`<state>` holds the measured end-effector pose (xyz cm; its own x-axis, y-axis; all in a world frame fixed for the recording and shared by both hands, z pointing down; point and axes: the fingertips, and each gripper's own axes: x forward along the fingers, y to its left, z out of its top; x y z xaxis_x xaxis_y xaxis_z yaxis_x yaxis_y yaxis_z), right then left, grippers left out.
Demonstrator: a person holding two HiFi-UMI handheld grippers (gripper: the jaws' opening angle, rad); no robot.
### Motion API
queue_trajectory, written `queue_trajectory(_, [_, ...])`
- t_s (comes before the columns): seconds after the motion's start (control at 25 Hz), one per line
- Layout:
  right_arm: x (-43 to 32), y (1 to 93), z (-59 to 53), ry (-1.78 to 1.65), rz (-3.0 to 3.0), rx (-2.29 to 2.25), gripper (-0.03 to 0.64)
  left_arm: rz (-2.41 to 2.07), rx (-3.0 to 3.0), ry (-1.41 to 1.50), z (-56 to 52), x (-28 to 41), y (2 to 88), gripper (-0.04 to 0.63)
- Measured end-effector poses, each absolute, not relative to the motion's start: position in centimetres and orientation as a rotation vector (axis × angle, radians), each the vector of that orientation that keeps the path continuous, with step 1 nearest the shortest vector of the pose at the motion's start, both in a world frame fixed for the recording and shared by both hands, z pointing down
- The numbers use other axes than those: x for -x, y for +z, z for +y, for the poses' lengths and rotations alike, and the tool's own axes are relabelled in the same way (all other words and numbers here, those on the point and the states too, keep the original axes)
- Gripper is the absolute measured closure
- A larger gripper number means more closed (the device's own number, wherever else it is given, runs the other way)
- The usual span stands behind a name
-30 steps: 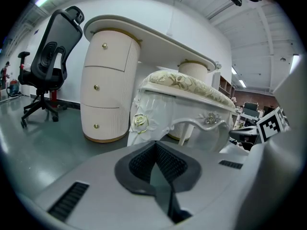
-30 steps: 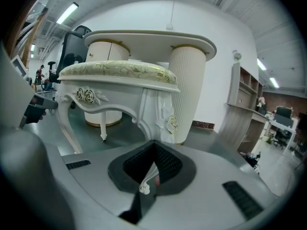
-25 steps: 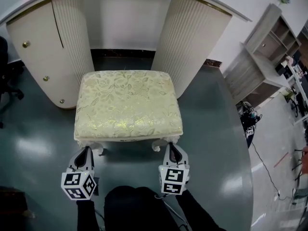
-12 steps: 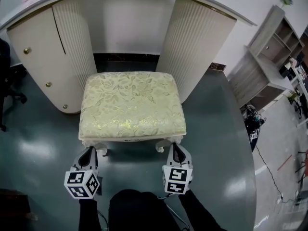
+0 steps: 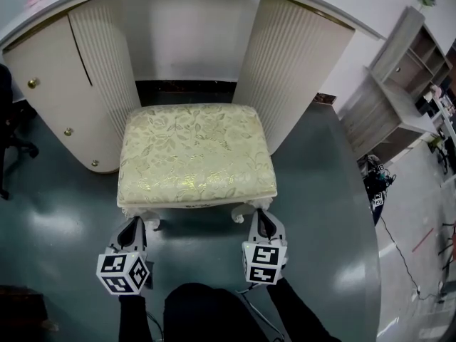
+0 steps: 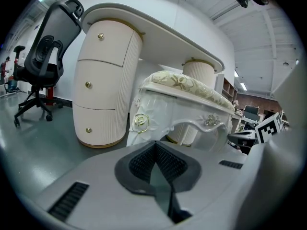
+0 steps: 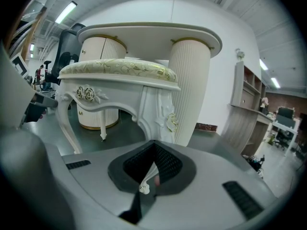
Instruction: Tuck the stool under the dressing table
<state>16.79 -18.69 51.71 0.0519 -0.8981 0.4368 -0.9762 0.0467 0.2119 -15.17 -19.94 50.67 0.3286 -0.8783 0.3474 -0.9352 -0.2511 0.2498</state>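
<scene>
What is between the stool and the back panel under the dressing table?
Only bare dark floor beyond the stool, seen in the head view.

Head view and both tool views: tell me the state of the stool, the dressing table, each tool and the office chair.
Stool: upright, mostly out in front of the table's knee opening, not tucked under.
Dressing table: drawers shut.
Left tool: jaws together, empty, near the stool's front left leg.
Right tool: jaws together, empty, near the front right leg.
Office chair: upright, unoccupied.

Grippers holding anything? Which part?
Right gripper grips the stool by its front leg, near the foot. Left gripper sits at the other leg; hold unclear.
</scene>
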Motion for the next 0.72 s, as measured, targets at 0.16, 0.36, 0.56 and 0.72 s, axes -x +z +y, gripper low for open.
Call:
queue_trajectory(0.16, [-17.1, 52.0, -18.6, 0.224, -1.867, -1.876, 0.611, -1.607, -2.196, 0.183, -19.9, 15.1, 50.7, 0.588])
queue_trajectory(0.36, [-16.8, 51.9, -18.9, 0.200, -1.890, -1.870, 0.611, -1.612, -2.208, 0.180, -20.1, 15.1, 50.9, 0.588])
queue_trajectory(0.56, [-17.2, 52.2, -19.3, 0.205, -1.886, -1.882, 0.611, -1.610, -2.217, 0.167, -19.9, 14.8, 50.9, 0.588])
queue_trajectory(0.72, [-17.6, 52.2, -19.6, 0.215, -1.882, -1.897, 0.611, -1.615, -2.222, 0.142, -19.5, 14.6, 50.7, 0.588])
